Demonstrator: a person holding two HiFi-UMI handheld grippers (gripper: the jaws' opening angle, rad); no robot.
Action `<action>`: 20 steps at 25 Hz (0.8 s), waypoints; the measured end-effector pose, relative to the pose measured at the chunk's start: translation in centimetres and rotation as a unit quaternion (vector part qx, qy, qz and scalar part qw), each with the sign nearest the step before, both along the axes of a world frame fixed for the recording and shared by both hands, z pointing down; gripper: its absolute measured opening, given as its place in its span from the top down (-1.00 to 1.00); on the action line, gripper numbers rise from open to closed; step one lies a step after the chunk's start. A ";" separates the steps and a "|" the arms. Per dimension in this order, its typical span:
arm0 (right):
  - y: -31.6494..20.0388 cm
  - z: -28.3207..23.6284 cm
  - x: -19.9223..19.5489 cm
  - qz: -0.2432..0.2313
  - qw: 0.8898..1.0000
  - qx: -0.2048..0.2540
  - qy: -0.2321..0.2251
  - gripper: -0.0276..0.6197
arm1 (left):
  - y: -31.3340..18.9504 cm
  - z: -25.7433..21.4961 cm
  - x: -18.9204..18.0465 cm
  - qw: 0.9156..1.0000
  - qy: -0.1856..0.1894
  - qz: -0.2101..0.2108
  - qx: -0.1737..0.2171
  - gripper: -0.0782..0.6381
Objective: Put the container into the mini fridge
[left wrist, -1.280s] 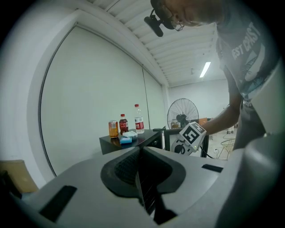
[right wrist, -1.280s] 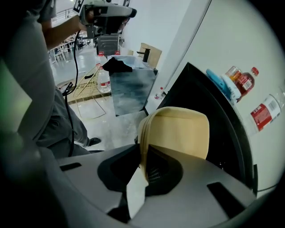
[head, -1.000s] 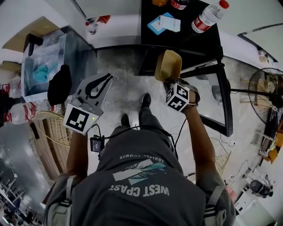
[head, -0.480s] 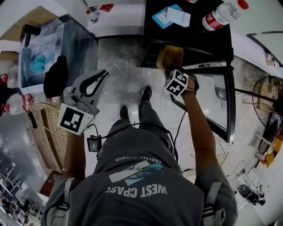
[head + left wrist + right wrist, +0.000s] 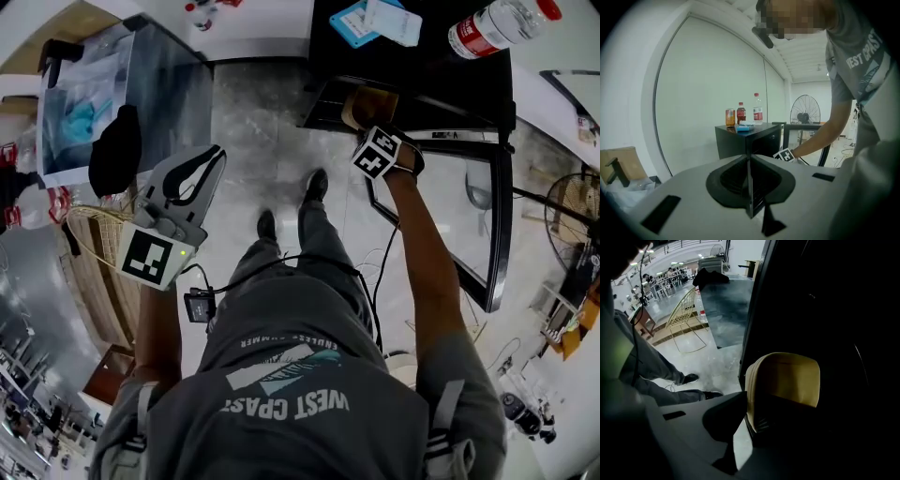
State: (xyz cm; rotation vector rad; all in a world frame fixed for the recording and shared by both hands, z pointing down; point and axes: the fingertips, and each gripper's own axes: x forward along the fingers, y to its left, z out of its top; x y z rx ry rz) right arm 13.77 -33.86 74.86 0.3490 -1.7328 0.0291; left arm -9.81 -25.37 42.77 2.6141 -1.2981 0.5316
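Pinching the tan container (image 5: 783, 378) by its near edge, the right gripper (image 5: 749, 416) points its long axis into the fridge (image 5: 412, 70); the left gripper (image 5: 750, 187) sits pressed together.

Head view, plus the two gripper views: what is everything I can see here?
mini fridge: one, black, on the floor ahead, glass door open
container: one, tan, at the fridge opening
water bottle: one, clear with red label, on the fridge top
cola bottle: one, dark, on the fridge top
can: one, orange, on the fridge top
packs: two, blue and white, on the fridge top
fan: one, dark, beyond the fridge door
wire chair: one, gold, left of the person
shoes: two, black, on the floor
left hand-held gripper: one, grey, shut, empty
right hand-held gripper: one, grey, shut on the container
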 end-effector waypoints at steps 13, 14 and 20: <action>-4.2 4.4 0.7 0.012 0.999 0.040 0.034 0.75 | 0.5 2.5 -0.2 0.999 -0.005 -0.022 -0.028 0.68; -4.5 4.6 0.7 0.012 0.998 0.045 0.038 0.75 | 0.6 2.6 -0.2 0.999 -0.006 -0.023 -0.030 0.68; -6.5 5.4 0.8 0.007 0.996 0.075 0.053 0.75 | 0.8 3.6 -0.5 0.999 -0.007 -0.032 -0.042 0.68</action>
